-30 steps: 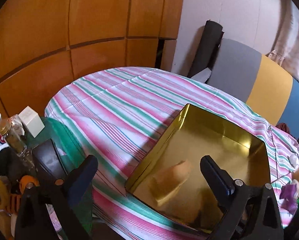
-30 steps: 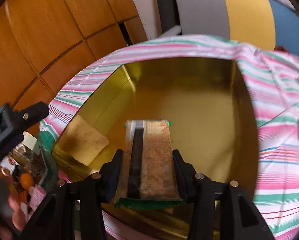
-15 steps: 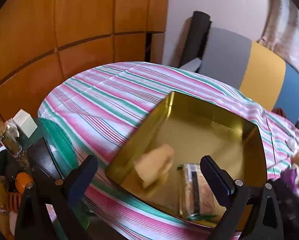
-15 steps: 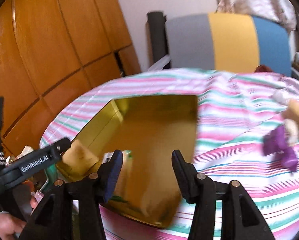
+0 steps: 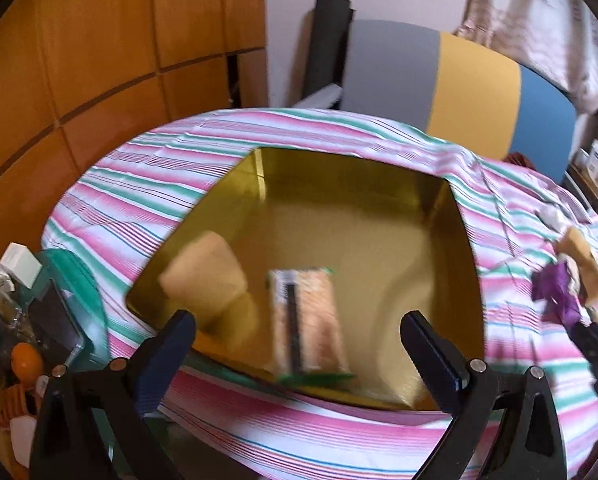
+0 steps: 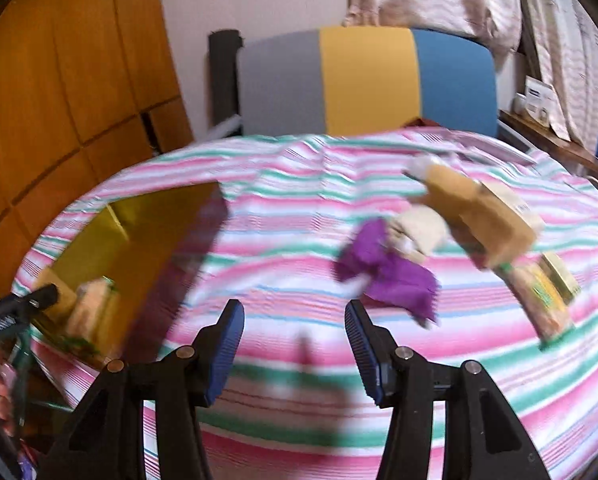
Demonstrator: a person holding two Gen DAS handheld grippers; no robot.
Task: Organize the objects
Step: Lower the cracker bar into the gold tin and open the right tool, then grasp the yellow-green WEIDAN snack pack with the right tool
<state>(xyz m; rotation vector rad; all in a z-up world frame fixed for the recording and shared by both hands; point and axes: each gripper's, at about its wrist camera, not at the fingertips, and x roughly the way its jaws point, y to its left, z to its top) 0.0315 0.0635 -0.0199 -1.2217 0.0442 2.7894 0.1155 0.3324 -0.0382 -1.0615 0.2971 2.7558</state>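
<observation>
A gold square tin (image 5: 451, 216) lies on the striped cloth. Inside it are a tan sponge-like block (image 5: 205, 280) and a flat snack packet (image 5: 307, 320). My left gripper (image 5: 299, 344) is open and empty, hovering over the tin's near edge. My right gripper (image 6: 295, 334) is open and empty, over bare cloth right of the tin (image 6: 139, 232). Ahead of it lie a purple wrapper (image 6: 387, 276), a cream lump (image 6: 419, 228), a tan box (image 6: 479, 212) and a green-printed packet (image 6: 543, 300).
The round table's striped cloth (image 5: 147, 200) ends near a wooden panel wall (image 5: 79, 60). A grey, yellow and blue chair (image 6: 363, 80) stands behind the table. Cluttered small items (image 5: 15, 320) sit off the table's left edge.
The right gripper let go of the snack packet in the tin and swung right toward the pile of items. The left gripper moved closer over the tin.
</observation>
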